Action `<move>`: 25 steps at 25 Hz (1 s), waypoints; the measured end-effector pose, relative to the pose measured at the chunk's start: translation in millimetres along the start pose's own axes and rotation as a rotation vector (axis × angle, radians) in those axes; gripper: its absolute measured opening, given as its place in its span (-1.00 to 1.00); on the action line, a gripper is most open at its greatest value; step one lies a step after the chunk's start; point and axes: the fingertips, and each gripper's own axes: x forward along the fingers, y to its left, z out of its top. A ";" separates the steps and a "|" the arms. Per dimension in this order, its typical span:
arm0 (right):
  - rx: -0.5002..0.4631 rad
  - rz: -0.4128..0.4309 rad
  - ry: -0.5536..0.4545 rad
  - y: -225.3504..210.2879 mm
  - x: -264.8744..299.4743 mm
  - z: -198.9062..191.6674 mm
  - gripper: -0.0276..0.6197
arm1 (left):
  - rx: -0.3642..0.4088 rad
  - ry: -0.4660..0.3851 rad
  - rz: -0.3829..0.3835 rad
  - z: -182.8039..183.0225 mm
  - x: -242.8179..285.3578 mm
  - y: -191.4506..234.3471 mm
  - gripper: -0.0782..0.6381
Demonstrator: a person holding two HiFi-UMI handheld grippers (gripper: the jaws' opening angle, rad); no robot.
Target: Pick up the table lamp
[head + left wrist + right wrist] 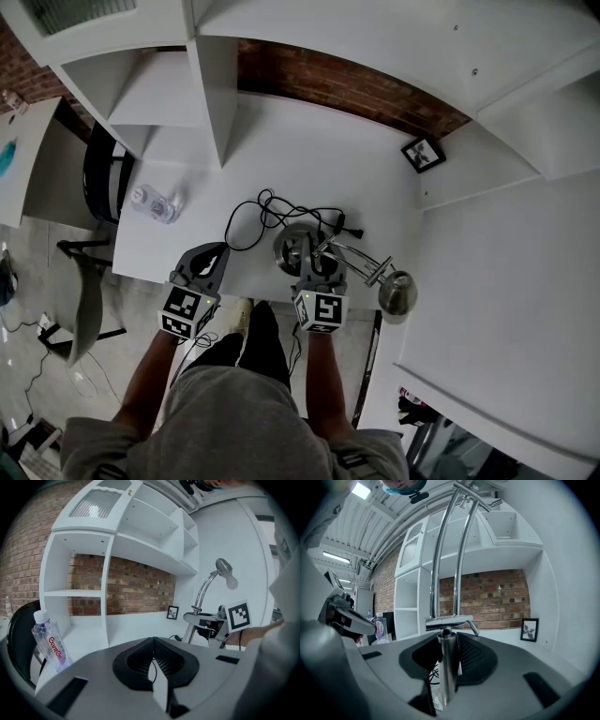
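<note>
With right gripper (pixel 449 641) clenched low on slick, stiff metal lamp (pixel 448 667), left gripper (pixel 152 641) closed empty, lift upright: probably base-heavy.

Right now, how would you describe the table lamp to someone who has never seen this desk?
On the white desk below the brick wall, look near the front edge. The table lamp is the only shiny chrome thing: round base, bent arm, small head, its post held in the right gripper.
</note>
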 end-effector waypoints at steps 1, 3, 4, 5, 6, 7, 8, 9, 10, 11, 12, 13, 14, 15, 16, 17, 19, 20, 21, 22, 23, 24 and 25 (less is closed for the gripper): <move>0.005 -0.003 -0.005 -0.2 -0.5 0.3 -0.58 | 0.000 -0.005 -0.001 1.3 -0.5 -0.5 -0.77; 0.007 -0.008 -0.009 -0.8 -0.8 0.3 -0.59 | 0.001 -0.007 0.001 -1.1 -1.2 0.2 -0.77; 0.005 -0.008 -0.008 -0.9 -0.8 0.3 -0.59 | 0.001 -0.004 0.005 -3.3 -1.8 1.2 -0.77; 0.004 -0.007 -0.006 -0.9 -0.9 0.2 -0.59 | 0.001 -0.003 0.008 -3.9 -2.8 2.2 -0.77; 0.005 -0.006 -0.004 -1.1 -0.8 0.0 -0.59 | 0.000 -0.003 0.011 -3.3 -3.7 3.1 -0.77; 0.006 -0.005 -0.002 -1.3 -0.7 -0.2 -0.59 | -0.001 -0.003 0.014 -2.9 -4.4 4.3 -0.77; 0.008 -0.004 0.000 -1.6 -0.6 -0.6 -0.59 | -0.002 -0.004 0.018 -3.2 -4.8 5.9 -0.77; 0.011 -0.005 0.002 -2.0 -0.5 -0.9 -0.59 | -0.002 -0.004 0.022 -4.2 -5.2 7.6 -0.77; 0.013 -0.008 0.004 -2.3 -0.5 -1.2 -0.60 | -0.002 -0.004 0.025 -5.2 -5.5 9.2 -0.77; 0.016 -0.010 0.006 -2.6 -0.6 -1.4 -0.60 | -0.002 -0.004 0.027 -5.4 -5.9 10.3 -0.77; 0.018 -0.011 0.009 -2.8 -0.7 -1.5 -0.60 | -0.002 -0.005 0.027 -4.7 -6.3 11.1 -0.77; 0.020 -0.011 0.012 -2.9 -0.7 -1.7 -0.60 | -0.001 -0.008 0.027 -2.9 -6.6 11.5 -0.77; 0.022 -0.010 0.016 -2.9 -0.7 -1.8 -0.60 | 0.000 -0.011 0.026 -0.6 -7.0 11.7 -0.77; 0.024 -0.010 0.019 -2.9 -0.7 -1.9 -0.60 | 0.000 -0.013 0.025 1.3 -7.4 12.0 -0.77; 0.027 -0.010 0.021 -3.1 -1.0 -1.9 -0.60 | 0.000 -0.015 0.025 2.5 -7.7 12.5 -0.77; 0.030 -0.011 0.022 -3.7 -1.4 -1.9 -0.60 | 0.000 -0.017 0.025 3.1 -7.8 12.9 -0.77; 0.040 -0.016 0.021 -5.9 -3.0 -1.6 -0.60 | 0.001 -0.019 0.026 3.6 -7.8 12.9 -0.77; 0.047 -0.020 0.021 -7.4 -3.8 -1.1 -0.60 | 0.002 -0.020 0.027 3.6 -7.8 13.0 -0.77; 0.054 -0.023 0.020 -8.9 -4.6 -0.5 -0.60 | 0.004 -0.021 0.029 3.5 -7.8 13.3 -0.77; 0.061 -0.027 0.019 -10.6 -5.5 0.3 -0.60 | 0.005 -0.022 0.030 4.0 -7.7 13.5 -0.77; 0.065 -0.029 0.018 -12.3 -6.6 1.5 -0.60 | 0.007 -0.024 0.030 5.3 -7.8 13.5 -0.77; 0.066 -0.032 0.016 -13.8 -7.7 3.3 -0.60 | 0.008 -0.027 0.030 6.7 -8.0 13.5 -0.77; 0.063 -0.033 0.014 -15.2 -8.6 5.7 -0.60 | 0.007 -0.030 0.030 8.0 -8.2 13.5 -0.77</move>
